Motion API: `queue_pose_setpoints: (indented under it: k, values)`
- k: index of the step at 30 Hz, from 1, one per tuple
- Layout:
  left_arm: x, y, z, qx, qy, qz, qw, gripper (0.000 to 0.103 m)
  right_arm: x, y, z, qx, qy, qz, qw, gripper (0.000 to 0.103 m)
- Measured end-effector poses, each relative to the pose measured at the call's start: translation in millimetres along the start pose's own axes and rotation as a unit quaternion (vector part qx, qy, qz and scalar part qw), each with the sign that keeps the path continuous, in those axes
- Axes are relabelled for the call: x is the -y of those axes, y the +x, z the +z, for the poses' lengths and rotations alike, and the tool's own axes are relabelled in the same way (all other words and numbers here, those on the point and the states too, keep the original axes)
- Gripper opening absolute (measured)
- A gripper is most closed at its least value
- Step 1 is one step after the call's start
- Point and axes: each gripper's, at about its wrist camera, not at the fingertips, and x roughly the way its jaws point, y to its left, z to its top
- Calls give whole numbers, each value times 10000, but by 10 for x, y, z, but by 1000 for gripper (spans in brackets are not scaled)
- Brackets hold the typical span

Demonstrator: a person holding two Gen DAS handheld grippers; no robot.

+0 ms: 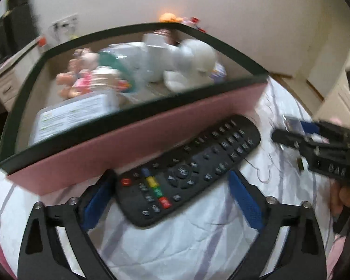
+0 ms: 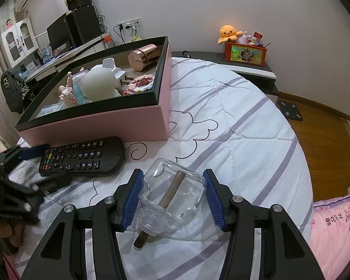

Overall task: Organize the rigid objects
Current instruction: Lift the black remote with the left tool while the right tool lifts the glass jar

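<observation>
A black remote control (image 1: 186,170) lies on the white striped bedspread (image 1: 175,238) against the pink box (image 1: 133,144). My left gripper (image 1: 172,196) is open, its blue pads on either side of the remote's near end. The remote also shows in the right wrist view (image 2: 81,156), with the left gripper (image 2: 32,161) at its left end. My right gripper (image 2: 172,198) is open around a clear glass bottle (image 2: 175,193) lying on the bed with a brown stick inside; the pads stand close to its sides. The pink box (image 2: 119,121) holds several items.
Inside the box are a white round figure (image 2: 100,84), a rose-gold cylinder (image 2: 143,57), a white plug and small pink toys. A bedside shelf with a red box (image 2: 246,53) and an orange plush stands at the far right. A desk with a monitor (image 2: 58,32) is at the left.
</observation>
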Motion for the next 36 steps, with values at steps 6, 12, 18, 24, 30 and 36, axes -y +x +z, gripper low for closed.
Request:
queue_pose_setpoints:
  k: [6,12,18,24,30,36]
  values:
    - [178,9,7,-8,647,-247,9976,78,56,-16,-6,-2,47,-52,10000,54]
    - [392,174,149,-90,1213,-236,9923,97,151,-61,-30,10,146,-137,9998,54]
    - [506,172,172,-75,1356,-552,9892,68,114,-32,-44,-29,89,-119,9999,53]
    - [536,32,26,-57,1240,-686,9899,50,64,-5,-32,-46,-41,-55,10000,53]
    - [641,73,37,25,1390,-334,9897,73,40,-8,-39,-42,-78,-39,10000,53]
    - [598,189,168,20,1077,-621,9922,50,66,-43,-69,-34,-9,-46,10000,54]
